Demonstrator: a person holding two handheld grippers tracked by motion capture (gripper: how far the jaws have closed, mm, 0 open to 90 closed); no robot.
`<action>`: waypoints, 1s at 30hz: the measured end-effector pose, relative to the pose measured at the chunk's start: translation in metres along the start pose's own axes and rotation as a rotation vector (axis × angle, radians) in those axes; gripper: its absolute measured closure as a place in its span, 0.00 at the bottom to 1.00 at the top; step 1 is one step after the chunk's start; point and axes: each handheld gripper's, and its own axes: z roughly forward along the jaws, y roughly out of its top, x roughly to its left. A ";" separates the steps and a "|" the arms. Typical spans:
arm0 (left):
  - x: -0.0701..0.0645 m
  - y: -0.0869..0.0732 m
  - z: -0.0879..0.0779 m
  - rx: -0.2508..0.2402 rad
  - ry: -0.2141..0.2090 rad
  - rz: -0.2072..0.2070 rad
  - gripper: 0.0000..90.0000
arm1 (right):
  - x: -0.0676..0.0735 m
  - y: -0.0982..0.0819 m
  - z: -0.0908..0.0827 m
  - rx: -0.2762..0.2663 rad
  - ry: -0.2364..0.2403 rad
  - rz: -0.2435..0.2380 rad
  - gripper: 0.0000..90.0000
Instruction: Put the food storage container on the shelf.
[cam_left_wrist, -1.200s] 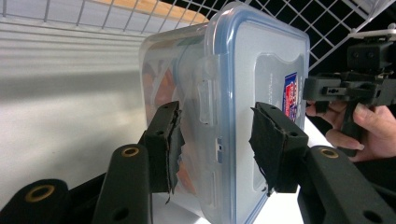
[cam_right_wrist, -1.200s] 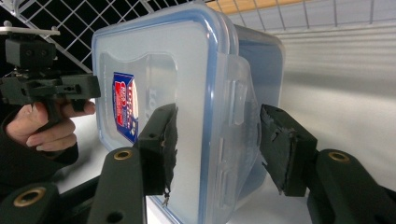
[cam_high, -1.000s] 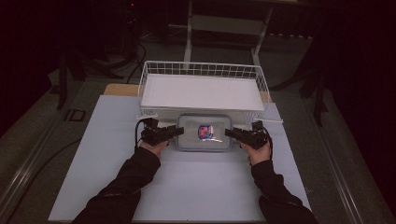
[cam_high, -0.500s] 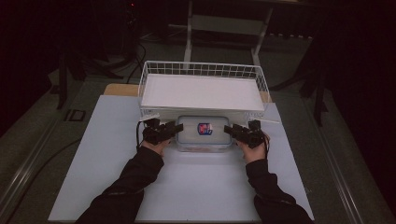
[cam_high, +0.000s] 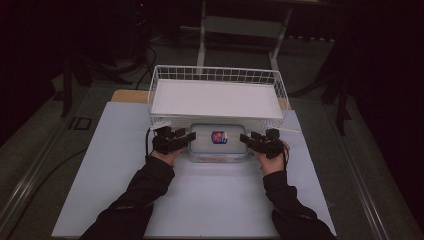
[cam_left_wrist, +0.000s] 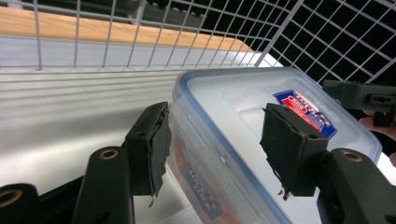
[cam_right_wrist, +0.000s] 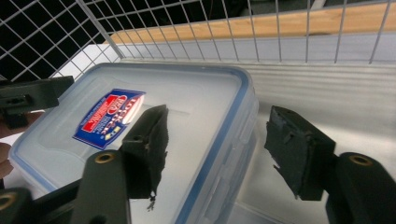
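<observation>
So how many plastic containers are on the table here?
1: a clear lidded container with a blue-red label, just in front of the white wire basket, between the left gripper and right gripper.

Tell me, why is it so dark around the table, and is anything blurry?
High view: light falls only on the white table and wire basket; the room behind is nearly black. Left gripper view: the plastic box is bright and sharp, its near edge softer. Right gripper view: pale glare on the box lid, the label still clear.

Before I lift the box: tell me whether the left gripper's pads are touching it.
Cannot tell. The left gripper view shows the left gripper straddling the box edge, jaws just opening; no clear gap or contact at either pad.
</observation>
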 end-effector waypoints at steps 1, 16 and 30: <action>0.000 0.000 0.000 0.000 0.000 0.000 0.46 | 0.000 0.000 0.000 0.000 0.000 0.000 0.42; -0.017 -0.008 -0.050 0.002 -0.101 0.053 0.06 | 0.039 -0.003 -0.035 -0.019 0.096 -0.067 0.41; -0.038 -0.022 -0.093 0.084 -0.104 0.119 0.00 | 0.080 -0.033 -0.038 0.109 0.213 -0.126 0.67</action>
